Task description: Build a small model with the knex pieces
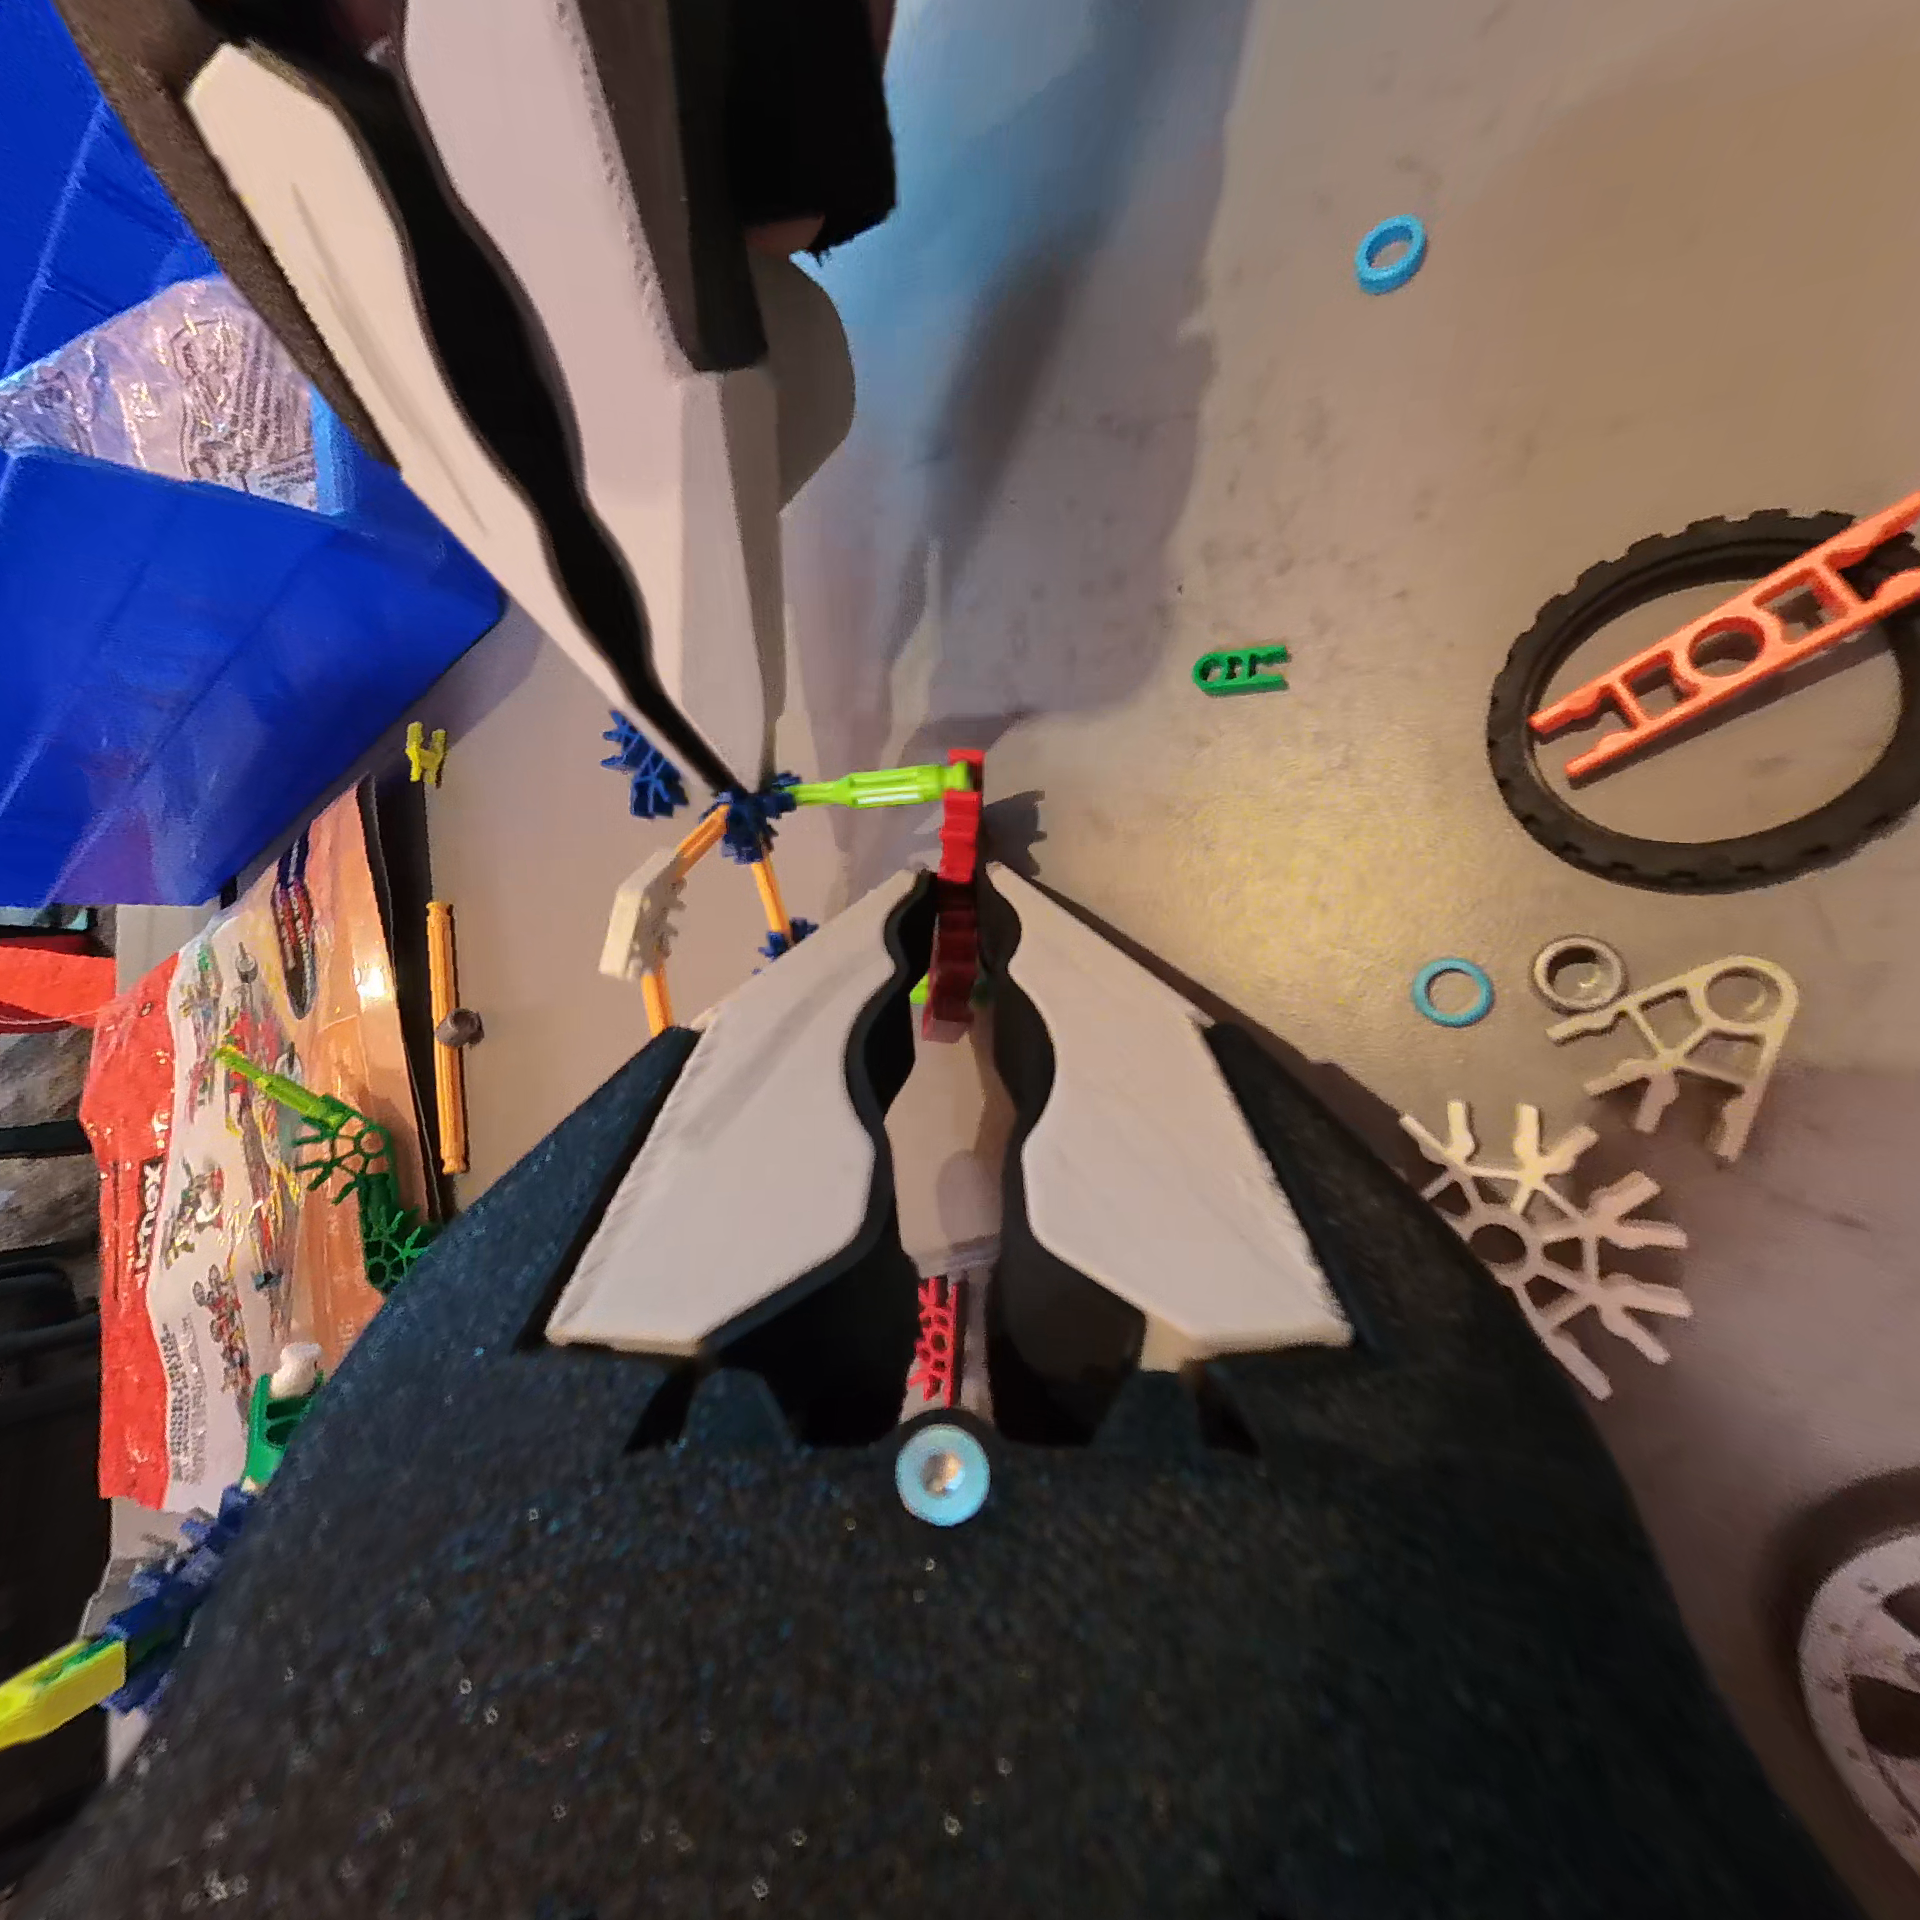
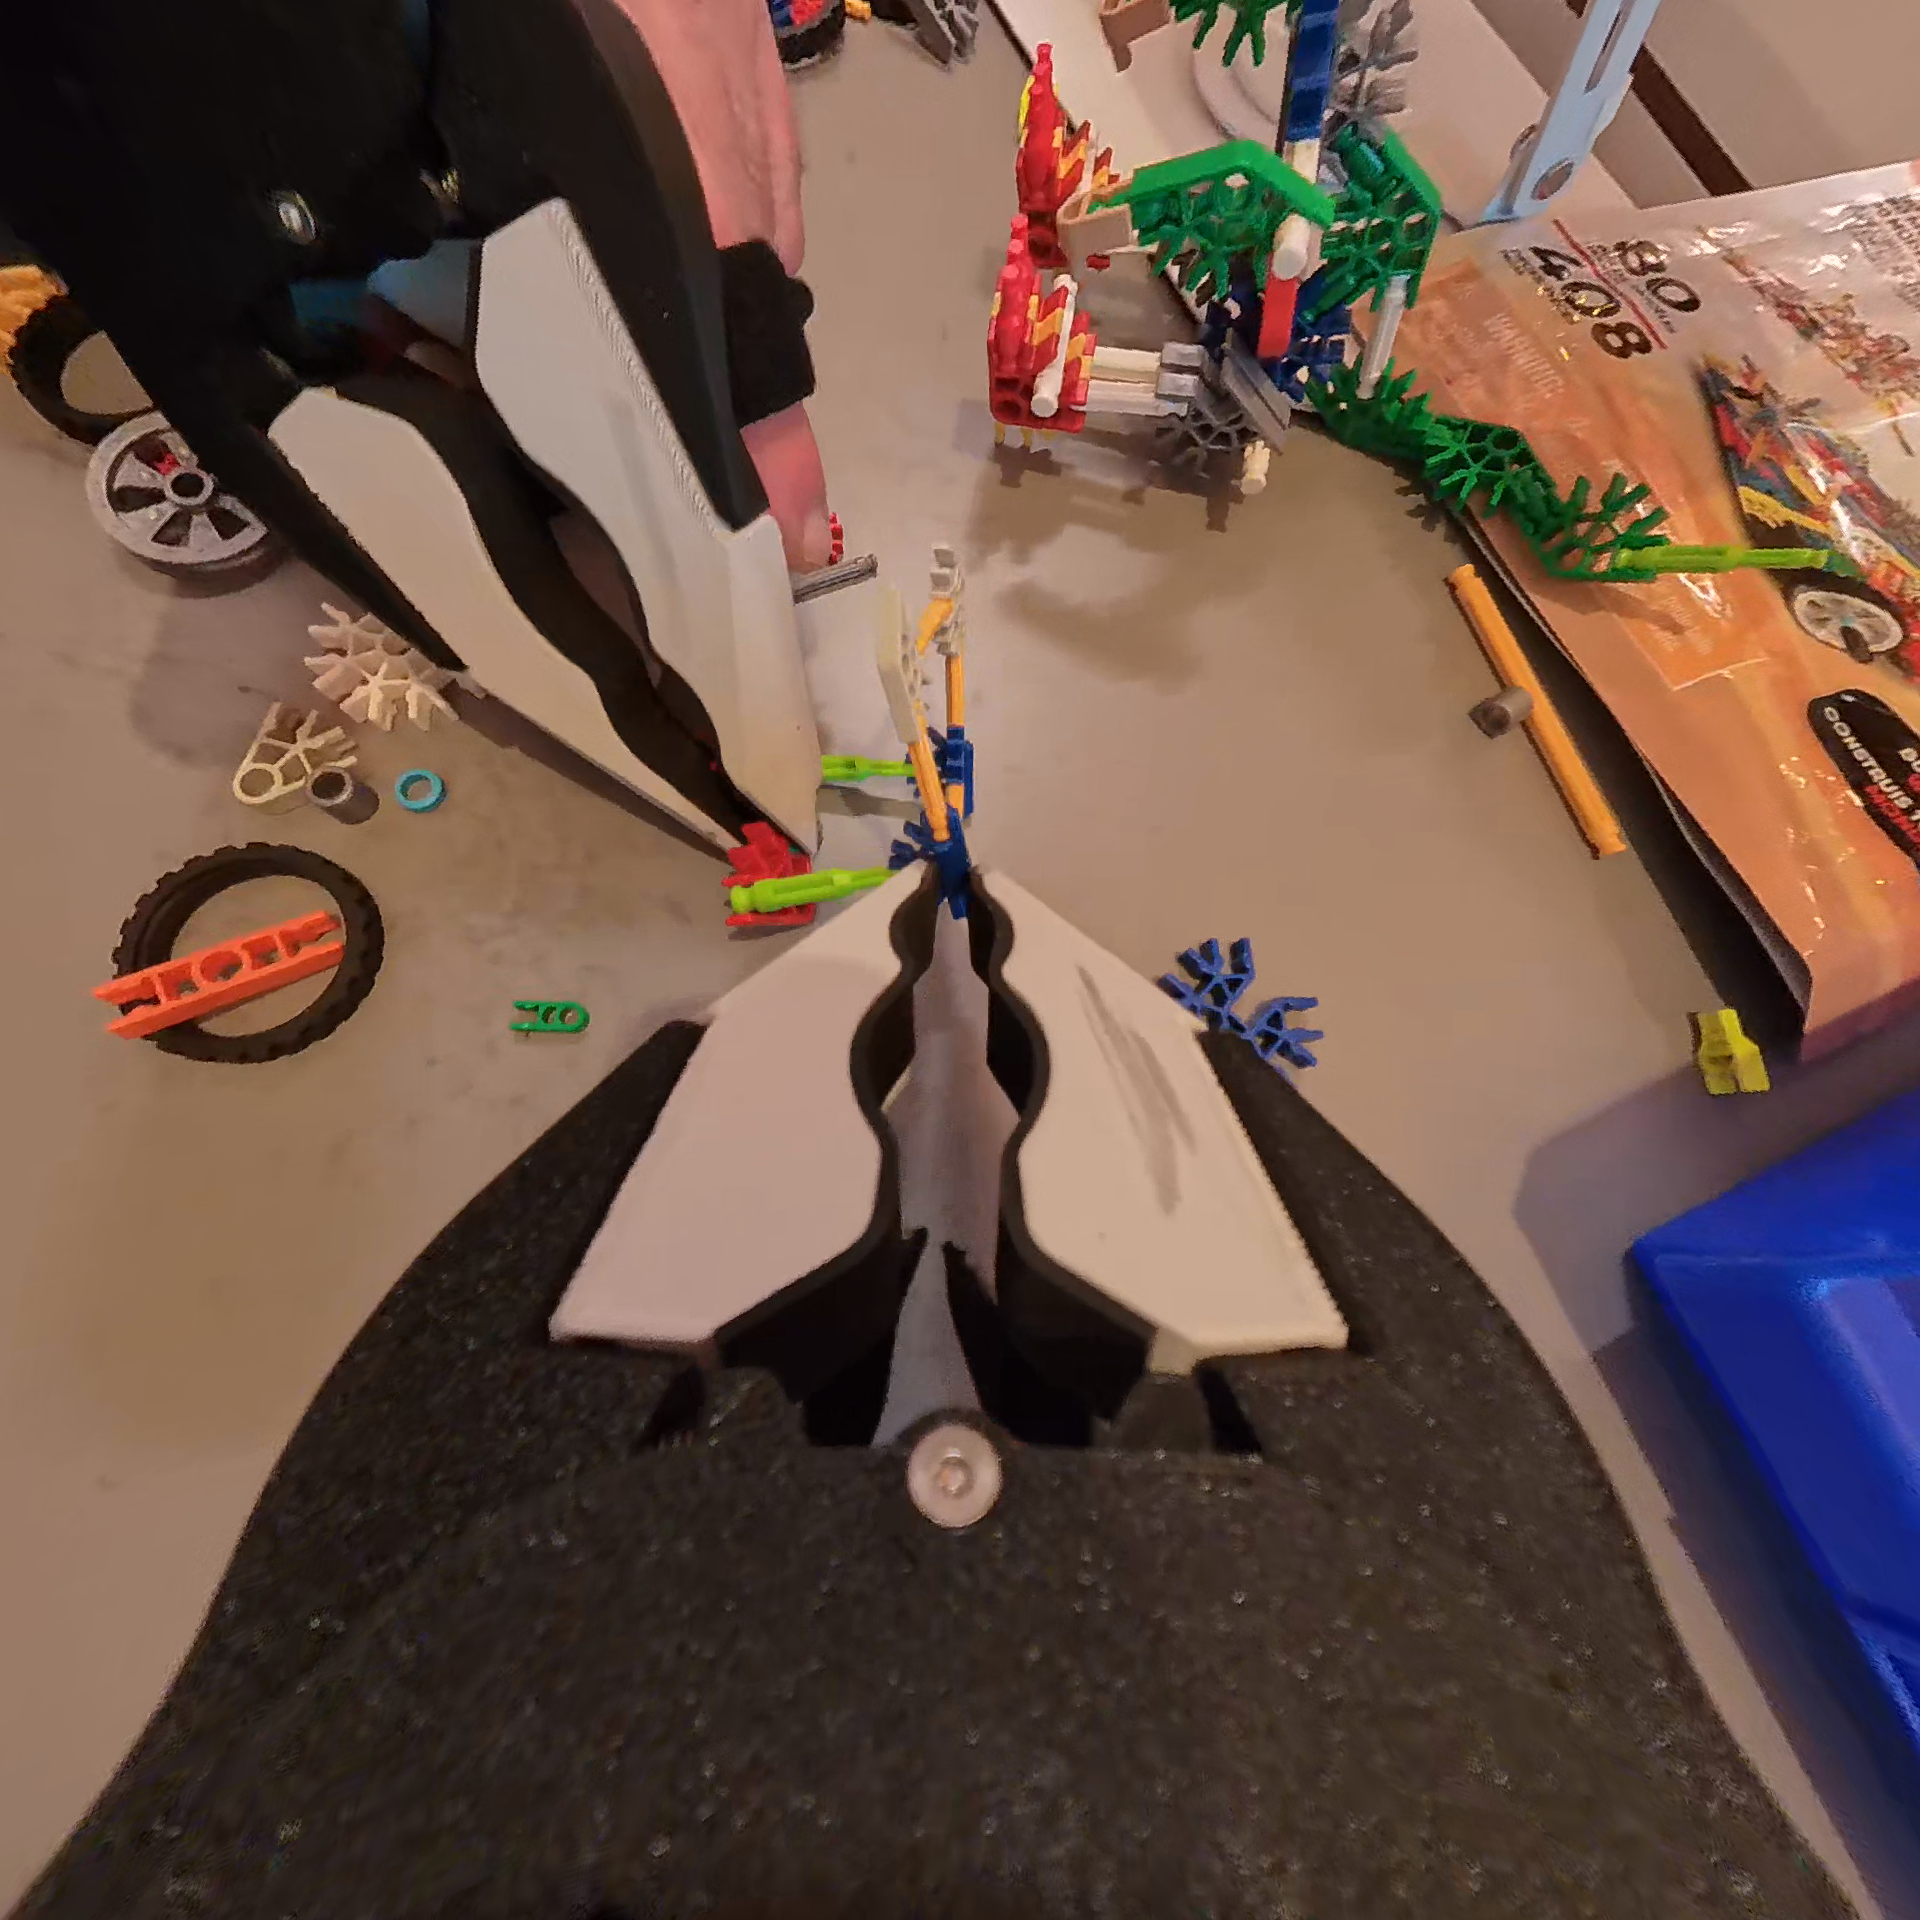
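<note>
A small toy frame of plastic rods and connectors is held between both grippers above the grey table. My left gripper (image 1: 954,883) is shut on its red connector (image 1: 958,831). A lime green rod (image 1: 868,787) runs from that red connector to a blue connector (image 1: 746,814). My right gripper (image 2: 951,883) is shut on that blue connector (image 2: 948,857); it shows in the left wrist view (image 1: 743,784) coming in from the top left. Yellow rods (image 2: 951,686) and a white connector (image 2: 902,655) rise from the blue one. The left gripper shows in the right wrist view (image 2: 774,836).
Loose parts lie on the table: a black tyre (image 1: 1704,707) with an orange piece (image 1: 1725,649) in it, white connectors (image 1: 1548,1236), teal rings (image 1: 1452,989), a small green clip (image 1: 1242,668). A blue bin (image 2: 1808,1382), a printed box (image 2: 1704,582) and a built green model (image 2: 1278,270) stand nearby. The gap from one gripper's tips to the other's is roughly 4 cm. It is some 6 cm from my left tips to the small green clip (image 1: 1242,668). The right camera catches it too, in the right wrist view (image 2: 543,1017).
</note>
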Demonstrator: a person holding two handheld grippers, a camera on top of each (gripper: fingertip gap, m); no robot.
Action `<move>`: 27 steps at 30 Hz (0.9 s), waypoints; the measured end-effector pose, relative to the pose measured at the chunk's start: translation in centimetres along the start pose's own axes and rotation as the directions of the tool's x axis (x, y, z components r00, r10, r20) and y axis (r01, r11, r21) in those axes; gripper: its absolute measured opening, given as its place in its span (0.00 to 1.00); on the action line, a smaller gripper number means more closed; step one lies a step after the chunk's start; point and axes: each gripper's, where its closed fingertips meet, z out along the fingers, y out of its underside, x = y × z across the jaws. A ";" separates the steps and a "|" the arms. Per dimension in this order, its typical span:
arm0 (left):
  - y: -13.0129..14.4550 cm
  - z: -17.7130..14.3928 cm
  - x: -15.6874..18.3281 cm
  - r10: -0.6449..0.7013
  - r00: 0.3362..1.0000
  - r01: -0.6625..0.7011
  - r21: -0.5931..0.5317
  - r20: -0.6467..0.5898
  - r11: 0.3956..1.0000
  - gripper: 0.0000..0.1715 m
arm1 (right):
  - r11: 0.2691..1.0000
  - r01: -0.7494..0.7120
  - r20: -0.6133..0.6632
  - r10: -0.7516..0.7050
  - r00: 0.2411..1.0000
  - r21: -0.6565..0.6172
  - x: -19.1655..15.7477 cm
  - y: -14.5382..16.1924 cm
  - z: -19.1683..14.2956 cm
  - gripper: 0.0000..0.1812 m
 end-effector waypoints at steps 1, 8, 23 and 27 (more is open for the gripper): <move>0.0 -0.1 -0.1 -0.007 1.000 0.007 0.002 0.000 1.000 0.04 | 1.000 0.001 0.002 -0.001 1.000 -0.008 0.0 0.2 0.0 0.02; 0.0 -1.2 -0.8 -0.070 0.998 0.071 0.039 -0.006 0.997 0.07 | 0.999 -0.011 -0.011 0.011 1.000 -0.034 0.4 0.8 -0.1 0.02; 0.5 -0.4 0.1 -0.095 0.994 0.096 0.014 -0.057 0.995 0.06 | 1.000 0.010 -0.036 -0.009 0.999 0.028 0.3 -1.0 0.5 0.11; 0.2 -0.2 0.2 -0.091 0.995 0.092 0.017 -0.052 0.996 0.07 | 1.000 0.021 -0.043 -0.020 0.999 0.017 0.4 -0.8 0.6 0.08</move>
